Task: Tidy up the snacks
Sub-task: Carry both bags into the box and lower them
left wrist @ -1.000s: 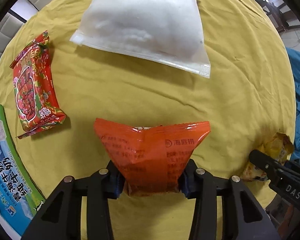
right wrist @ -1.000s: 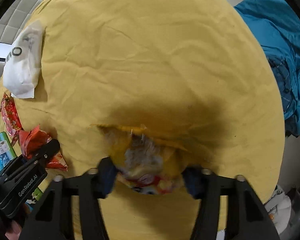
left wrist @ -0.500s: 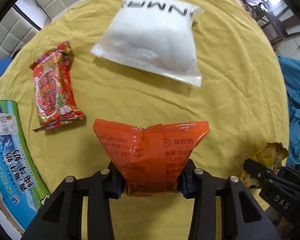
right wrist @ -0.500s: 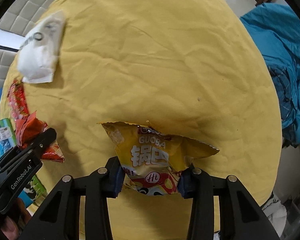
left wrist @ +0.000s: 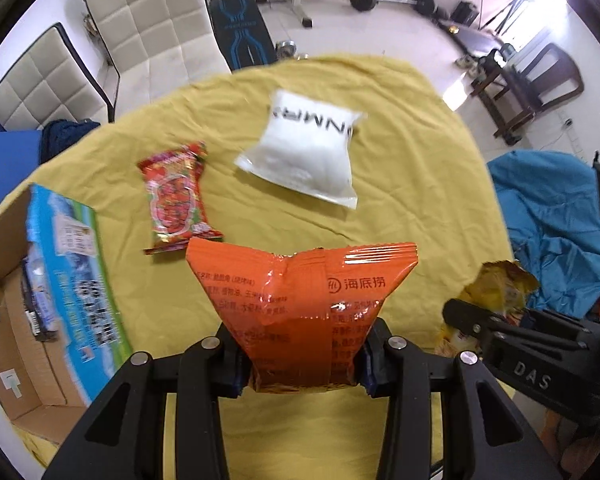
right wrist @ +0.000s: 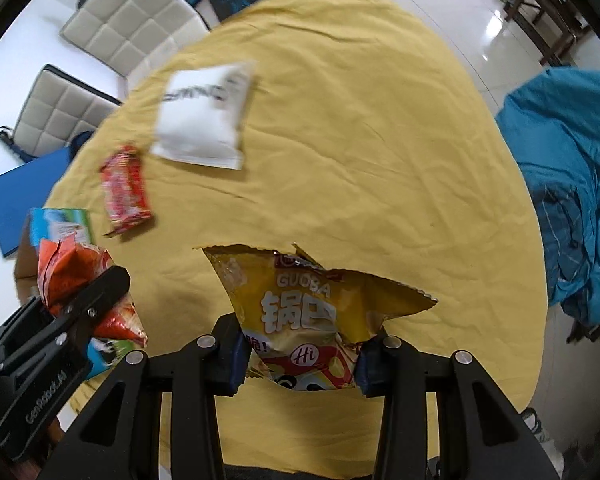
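- Left gripper (left wrist: pixel 303 364): lower centre of the left wrist view, closed on the bottom edge of an orange snack bag (left wrist: pixel 300 304), which is held upright above the counter (left wrist: pixel 400 184); also seen at the lower left of the right wrist view.
- Right gripper (right wrist: pixel 300 360): lower centre of the right wrist view, clamped on a yellow snack bag (right wrist: pixel 300 308) with white lettering, its torn top edge flaring upward.
- Counter: round, covered with a wrinkled yellow cloth.
- Red snack packet (left wrist: pixel 176 196): lying flat on the cloth, left of centre in the left wrist view.
- White pouch (left wrist: pixel 308 152): flat on the cloth, upper centre, just right of the red packet, black lettering on its far end.
- Cardboard box (left wrist: pixel 16 312): open, at the left edge of the left wrist view, with a blue-and-green printed side.
- Padded chairs (left wrist: pixel 148 20): two, cream-coloured, upper left, beyond the counter.
- Blue cloth (right wrist: pixel 572 184): heaped at the right edge.
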Demonstrator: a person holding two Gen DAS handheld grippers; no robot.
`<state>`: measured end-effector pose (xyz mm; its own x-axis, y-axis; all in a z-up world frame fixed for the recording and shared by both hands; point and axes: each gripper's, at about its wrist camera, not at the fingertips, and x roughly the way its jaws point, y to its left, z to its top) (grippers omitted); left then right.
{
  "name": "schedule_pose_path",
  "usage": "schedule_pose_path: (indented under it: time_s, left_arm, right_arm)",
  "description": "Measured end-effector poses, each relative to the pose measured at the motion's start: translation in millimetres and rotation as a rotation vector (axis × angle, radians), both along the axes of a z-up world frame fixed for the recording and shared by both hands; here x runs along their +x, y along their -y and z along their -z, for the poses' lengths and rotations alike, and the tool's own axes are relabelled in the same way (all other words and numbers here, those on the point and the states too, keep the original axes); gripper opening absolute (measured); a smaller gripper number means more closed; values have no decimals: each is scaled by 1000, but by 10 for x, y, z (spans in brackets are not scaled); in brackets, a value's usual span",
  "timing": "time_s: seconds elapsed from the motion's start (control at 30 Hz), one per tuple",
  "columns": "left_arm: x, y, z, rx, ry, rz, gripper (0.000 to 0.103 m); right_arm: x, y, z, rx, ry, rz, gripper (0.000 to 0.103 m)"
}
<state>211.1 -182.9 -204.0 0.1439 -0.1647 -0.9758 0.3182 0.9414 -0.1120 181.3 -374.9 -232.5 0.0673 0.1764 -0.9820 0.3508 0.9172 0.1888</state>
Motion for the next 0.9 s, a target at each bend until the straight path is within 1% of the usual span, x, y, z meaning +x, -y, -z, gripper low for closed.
schedule_pose_path:
  time_s: [0.07, 0.17, 0.2, 0.23, 0.3, 0.37, 0.5, 0.6, 0.7, 0.8, 0.9]
  left_arm:
    - [-36, -166, -176, -20, 25, -4, 38]
    - [-28, -330, -326, -48, 47, -11, 38]
    - [-49, -442, -433, -59, 60, -16, 38]
    - [-56, -516, -424, -64, 70, -22, 38]
    - [-63, -734, -552, -84, 85, -40, 38]
    - [-42, -925, -580, -99, 90, -58, 38]
    - [-44, -1488, -731, -112, 93, -114, 38]
    - [-35, -1931, -762, -95, 99, -159, 38]
    - [-22, -2350, -749, -63, 107, -201, 38]
    - [10, -2798, -675, -19, 105, -253, 38]
    - [57, -3129, -546, 13, 84, -292, 38]
  right_arm:
    - [23, -151, -128, -3, 26, -15, 42]
    - [21, -355, -404, 18, 61, -43, 42]
    - [37, -455, -459, 22, 72, -52, 42]
    - [47, -573, -537, 26, 85, -66, 42]
    - [94, -796, -617, 31, 106, -88, 42]
    - [149, -1067, -690, 43, 124, -118, 42]
    - [215, -1634, -828, 65, 148, -183, 42]
    - [289, -2089, -849, 80, 155, -238, 42]
    - [352, -2551, -796, 91, 150, -298, 42]
    - [414, -3003, -678, 91, 130, -362, 42]
    - [483, -3409, -514, 74, 104, -420, 42]
